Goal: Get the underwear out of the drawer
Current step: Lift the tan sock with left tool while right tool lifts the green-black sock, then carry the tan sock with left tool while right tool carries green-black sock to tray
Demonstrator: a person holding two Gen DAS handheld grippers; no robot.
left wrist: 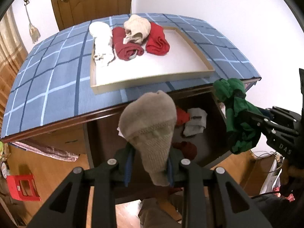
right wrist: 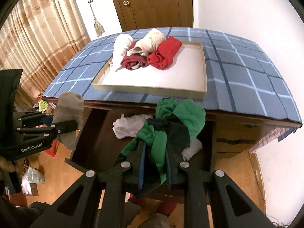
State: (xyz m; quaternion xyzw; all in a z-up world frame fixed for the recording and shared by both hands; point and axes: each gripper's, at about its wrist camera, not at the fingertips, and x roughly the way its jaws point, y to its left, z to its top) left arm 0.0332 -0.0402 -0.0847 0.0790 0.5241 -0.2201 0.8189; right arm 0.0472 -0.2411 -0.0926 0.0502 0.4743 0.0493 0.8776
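**Beige and green bundles held clear above the open drawer**

Beige knit filled the lower middle of the left wrist view: the left tongs (left wrist: 150, 168) were clamped narrowly on a rolled beige garment (left wrist: 150, 121), gripped at its lower end so the bulk stood up ahead of the fingers. Behind it, in the centre of the frame, lay the open drawer (left wrist: 221, 112) with a grey-white piece (left wrist: 195, 122) and red pieces (left wrist: 182, 116) left inside, so the job looked only partly done. At the right edge the right tongs (left wrist: 245, 117) pinched a green garment (left wrist: 237, 114). In the upper half, a shallow tray (left wrist: 152, 84) sat on the plaid-covered surface (left wrist: 47, 79), already carrying white, cream and red rolls at its far end, probably the place for what was lifted out.

From the right wrist view, the right tongs (right wrist: 154, 168) sat at lower centre, closed on the green garment (right wrist: 176, 121), which bunched over the fingers and hid part of the drawer (right wrist: 85, 163). White cloth (right wrist: 131, 126) showed in the drawer behind it. At the left edge the left tongs (right wrist: 74, 125) held the beige garment (right wrist: 69, 117) beside the drawer. The tray (right wrist: 150, 90) lay at upper centre, its near half bare, leaving room for both bundles.
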